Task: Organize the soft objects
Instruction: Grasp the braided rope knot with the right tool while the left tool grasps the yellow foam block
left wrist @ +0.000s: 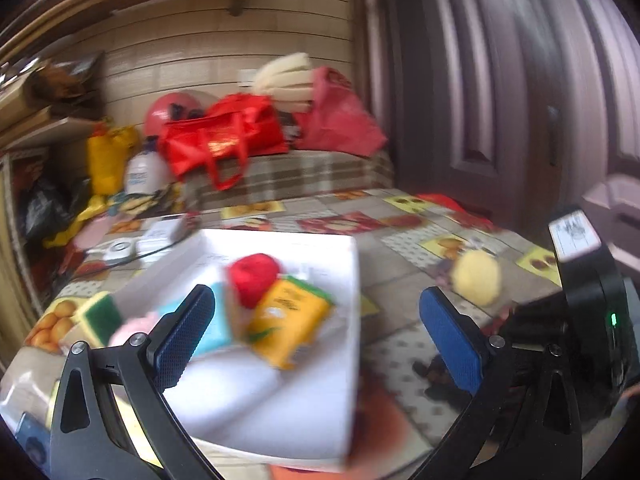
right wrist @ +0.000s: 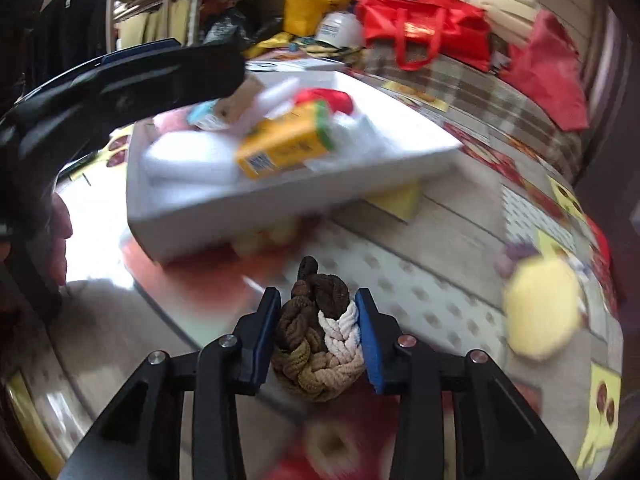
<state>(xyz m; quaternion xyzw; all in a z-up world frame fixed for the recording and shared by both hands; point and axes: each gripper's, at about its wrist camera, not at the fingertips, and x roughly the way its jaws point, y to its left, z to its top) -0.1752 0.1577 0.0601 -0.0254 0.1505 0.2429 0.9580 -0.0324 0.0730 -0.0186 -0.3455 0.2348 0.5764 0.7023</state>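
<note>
Knotted rope ball (right wrist: 318, 344) (brown-white braid), pad-pinched

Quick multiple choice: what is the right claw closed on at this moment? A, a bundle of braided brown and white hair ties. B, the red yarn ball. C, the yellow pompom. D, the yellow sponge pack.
A: in the right wrist view the right claw has both blue pads pressed against the bundle of braided hair ties, while the yellow pompom lies apart on the table.
</note>
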